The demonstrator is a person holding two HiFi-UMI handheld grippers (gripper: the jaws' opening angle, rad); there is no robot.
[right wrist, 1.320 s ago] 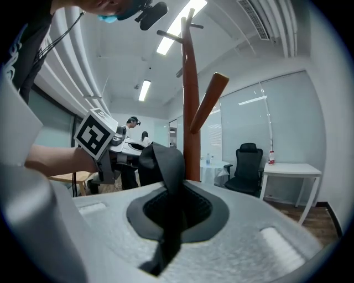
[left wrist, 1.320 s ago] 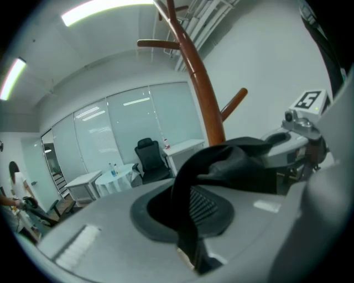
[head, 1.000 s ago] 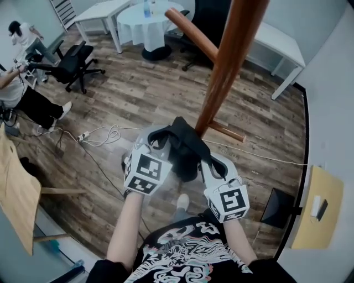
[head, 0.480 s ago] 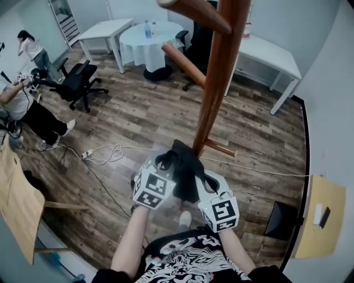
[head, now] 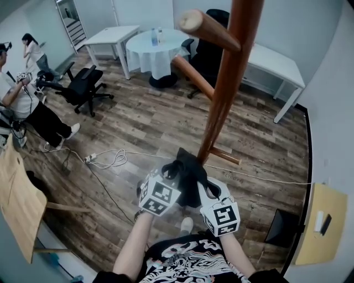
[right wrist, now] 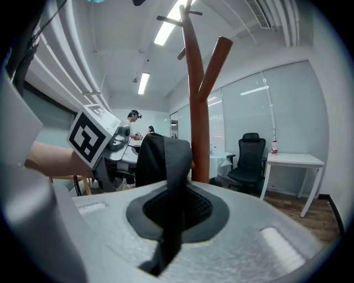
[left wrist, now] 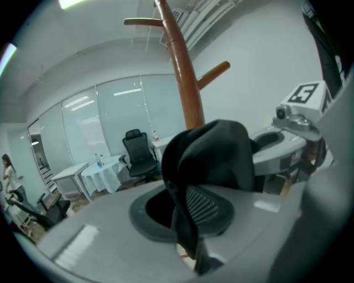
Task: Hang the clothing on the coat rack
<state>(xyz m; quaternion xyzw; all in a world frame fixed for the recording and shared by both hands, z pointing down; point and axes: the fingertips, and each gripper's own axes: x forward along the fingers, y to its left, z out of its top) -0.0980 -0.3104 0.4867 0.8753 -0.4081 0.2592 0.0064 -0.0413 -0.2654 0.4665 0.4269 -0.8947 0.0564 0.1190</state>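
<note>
Where the head view hides jaws, the gripper views show left tool point(left wrist: 187, 213) and right tool point(right wrist: 172, 213) pinching the garment point(head: 191, 176).

Floor point(head: 138, 119): dark wood-look planks.
Walls point(head: 332, 83): pale grey.
Far left: white rectangular table point(head: 110, 34). Beside it stands a round table point(head: 150, 55) under a white cloth, with bottles point(head: 155, 36) on top.
Far right: long white table point(head: 276, 62).
Black office chairs: one at left point(head: 84, 88), one far back point(head: 218, 15).
White cable point(head: 108, 159) lies loose on the floor.
Glass partition point(left wrist: 110, 119) at the far side.
Ceiling strip lights point(right wrist: 165, 30), lit.
Two persons point(head: 22, 99) at the left edge.
</note>
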